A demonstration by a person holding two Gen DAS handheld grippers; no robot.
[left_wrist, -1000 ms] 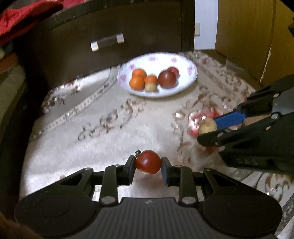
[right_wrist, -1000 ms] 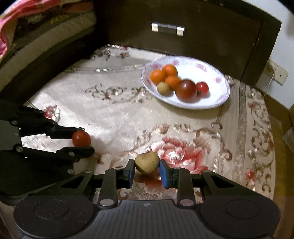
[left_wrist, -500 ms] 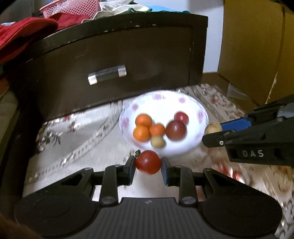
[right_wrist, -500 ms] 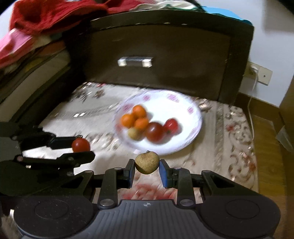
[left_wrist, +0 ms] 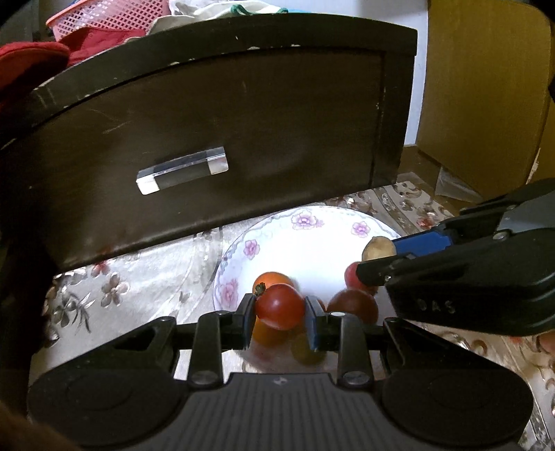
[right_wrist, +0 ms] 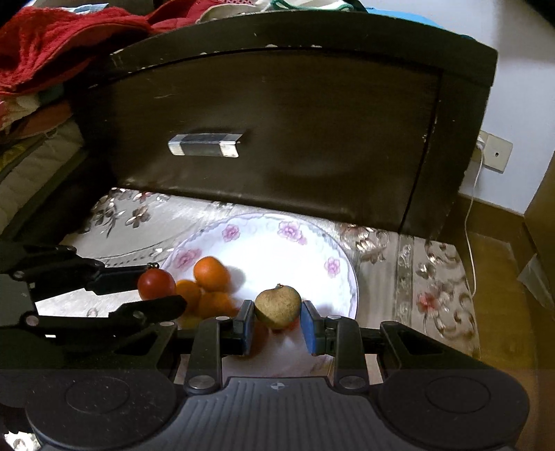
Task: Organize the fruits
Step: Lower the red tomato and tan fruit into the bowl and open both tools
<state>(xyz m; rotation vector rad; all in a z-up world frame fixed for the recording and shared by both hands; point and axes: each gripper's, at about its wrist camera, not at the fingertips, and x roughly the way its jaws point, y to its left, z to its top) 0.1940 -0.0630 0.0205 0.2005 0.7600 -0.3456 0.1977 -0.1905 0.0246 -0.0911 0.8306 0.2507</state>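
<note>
My left gripper is shut on a red cherry tomato and holds it above the near left rim of the white flowered bowl. My right gripper is shut on a small tan-brown round fruit above the bowl. The bowl holds orange fruits and dark red tomatoes. In the left wrist view the right gripper comes in from the right with the tan fruit. In the right wrist view the left gripper holds the tomato at the left.
A dark wooden drawer front with a clear handle stands just behind the bowl. The bowl sits on a cream floral cloth. Red cloth and a pink basket lie on top. A wall socket and cable are at right.
Both grippers have lifted their fruits from the cloth and moved forward over the bowl; the bowl and drawer front now appear much closer.
</note>
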